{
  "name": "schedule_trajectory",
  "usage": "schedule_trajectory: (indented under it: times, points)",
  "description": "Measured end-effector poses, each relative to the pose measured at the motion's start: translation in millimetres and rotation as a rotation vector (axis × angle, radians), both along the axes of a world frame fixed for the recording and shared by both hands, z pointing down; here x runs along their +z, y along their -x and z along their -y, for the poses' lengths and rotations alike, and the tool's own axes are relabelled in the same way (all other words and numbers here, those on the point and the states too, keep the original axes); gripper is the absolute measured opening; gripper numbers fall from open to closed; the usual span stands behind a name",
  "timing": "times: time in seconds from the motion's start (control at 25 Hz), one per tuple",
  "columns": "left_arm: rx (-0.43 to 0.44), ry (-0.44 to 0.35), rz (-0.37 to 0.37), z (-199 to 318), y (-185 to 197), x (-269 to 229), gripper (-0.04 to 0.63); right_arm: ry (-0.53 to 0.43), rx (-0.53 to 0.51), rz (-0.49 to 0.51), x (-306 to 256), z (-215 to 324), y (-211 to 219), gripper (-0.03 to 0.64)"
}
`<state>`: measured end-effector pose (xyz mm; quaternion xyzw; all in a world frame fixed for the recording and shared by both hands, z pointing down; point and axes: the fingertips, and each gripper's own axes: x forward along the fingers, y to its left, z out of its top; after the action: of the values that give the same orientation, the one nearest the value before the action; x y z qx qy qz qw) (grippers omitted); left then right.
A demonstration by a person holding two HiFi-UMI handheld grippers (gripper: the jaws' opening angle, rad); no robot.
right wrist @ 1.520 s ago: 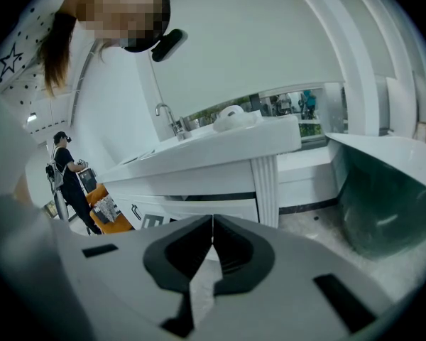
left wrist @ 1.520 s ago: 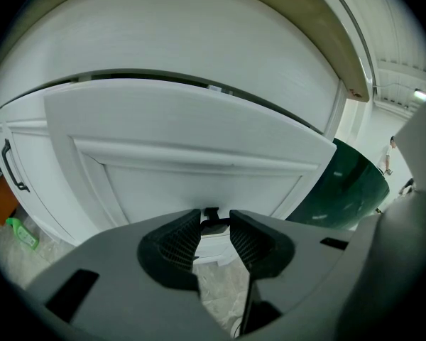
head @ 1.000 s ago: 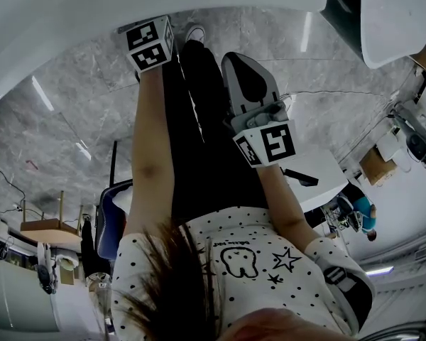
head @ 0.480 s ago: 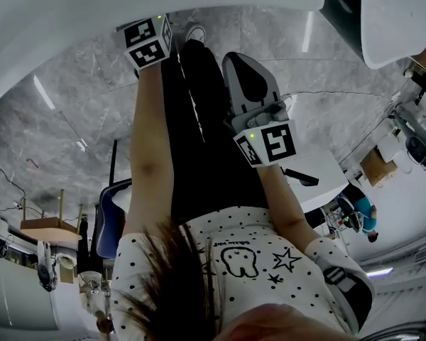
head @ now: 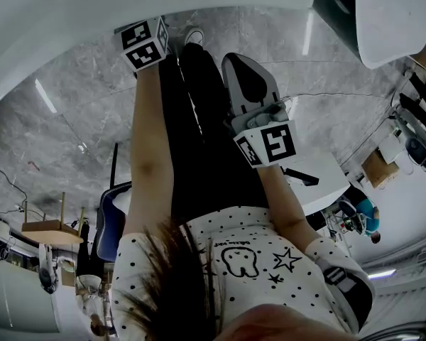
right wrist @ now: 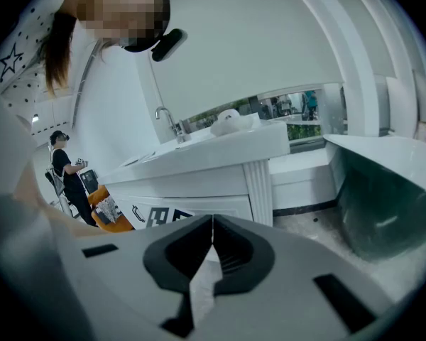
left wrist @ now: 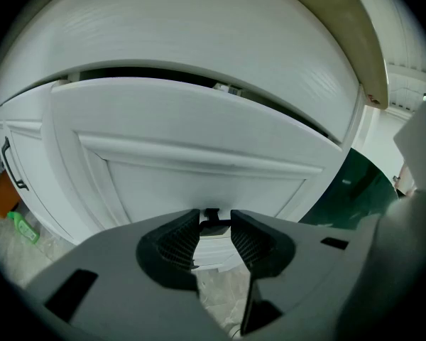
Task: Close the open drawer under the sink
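Drawer (left wrist: 199, 155) sits just under the white surface (left wrist: 199, 27), pulled slightly out, with a dark gap along its top edge. Left tool (left wrist: 214, 217) is clenched on the small dark handle (left wrist: 211, 225) low on the drawer front. Right tool (right wrist: 212, 227) is clenched on nothing, over the person's legs (head: 199, 119).

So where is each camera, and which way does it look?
Head view: on the person's head, looking down at the dotted shirt, arms, legs and marble floor.
Left gripper view: on the left gripper, facing the open white drawer; jaws grip its dark handle.
Right gripper view: on the right gripper, jaws together, facing a sink counter; a sleeve shows.
Shared: head and right gripper views both show the dotted shirt.
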<state>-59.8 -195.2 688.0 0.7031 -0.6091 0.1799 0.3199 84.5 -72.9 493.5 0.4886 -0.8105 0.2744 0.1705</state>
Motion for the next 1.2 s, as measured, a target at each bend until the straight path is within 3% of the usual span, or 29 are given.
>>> schedule_trajectory:
  times: [0.32, 0.76, 1.04, 1.2]
  points:
    - [-0.016, 0.017, 0.002, -5, 0, -1, 0.135, -0.008, -0.001, 0.004, -3, -4, -7, 0.014]
    - [-0.029, -0.046, 0.007, -7, 0, -43, 0.129, -0.010, -0.005, 0.023, -16, -5, -12, 0.014]
    - [-0.036, -0.063, 0.029, -13, 0, -76, 0.032, -0.010, -0.020, 0.017, -37, -14, -16, 0.014]
    - [-0.031, -0.063, 0.032, -18, 3, -87, 0.017, 0.001, -0.041, 0.018, -44, -22, -11, 0.014]
